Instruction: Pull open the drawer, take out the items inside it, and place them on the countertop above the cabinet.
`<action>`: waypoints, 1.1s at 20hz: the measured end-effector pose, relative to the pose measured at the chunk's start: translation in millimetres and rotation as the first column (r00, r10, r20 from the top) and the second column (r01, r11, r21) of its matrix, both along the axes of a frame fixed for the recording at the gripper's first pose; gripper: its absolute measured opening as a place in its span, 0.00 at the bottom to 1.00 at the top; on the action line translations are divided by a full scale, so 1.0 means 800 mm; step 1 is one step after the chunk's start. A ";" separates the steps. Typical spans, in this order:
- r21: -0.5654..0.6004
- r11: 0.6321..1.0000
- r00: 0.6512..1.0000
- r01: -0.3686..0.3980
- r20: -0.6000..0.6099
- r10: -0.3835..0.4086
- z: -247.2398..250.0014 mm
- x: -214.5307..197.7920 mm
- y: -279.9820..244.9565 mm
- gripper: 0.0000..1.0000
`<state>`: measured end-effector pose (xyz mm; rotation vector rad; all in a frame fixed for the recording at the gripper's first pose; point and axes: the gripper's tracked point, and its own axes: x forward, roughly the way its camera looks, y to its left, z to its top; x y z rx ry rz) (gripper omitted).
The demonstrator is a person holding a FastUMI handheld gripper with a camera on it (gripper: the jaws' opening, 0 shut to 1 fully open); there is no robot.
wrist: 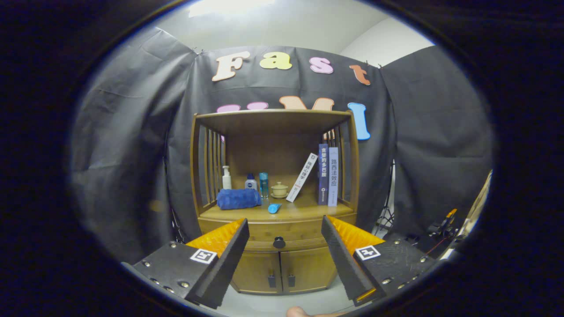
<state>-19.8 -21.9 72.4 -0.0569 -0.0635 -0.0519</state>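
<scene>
A wooden cabinet stands ahead against the booth wall. Its drawer is closed, with a dark round knob in the middle of its front. My gripper is open, some way back from the cabinet, and the knob shows in the gap between the fingers. Nothing is held. The countertop above the drawer carries a rolled blue towel, a small blue tube, bottles and a small lidded cup. The drawer's inside is hidden.
Two books stand upright at the right of the shelf and a third leans against them. Two small doors sit under the drawer. A tripod and gear stand at the right. A fingertip shows below the fingers.
</scene>
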 end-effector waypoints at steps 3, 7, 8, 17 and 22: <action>0.010 1.000 0.999 0.009 0.032 -0.010 0.044 -0.035 -0.007 0.99; 0.033 0.999 0.998 -0.028 0.050 0.026 0.075 -0.060 0.005 0.99; 0.026 0.999 0.998 -0.034 0.049 0.032 0.076 -0.063 0.009 0.99; -0.009 0.996 0.996 -0.089 -0.002 0.089 0.047 -0.070 0.040 0.99; -0.023 0.994 0.994 -0.103 -0.030 0.103 0.023 -0.071 0.045 0.99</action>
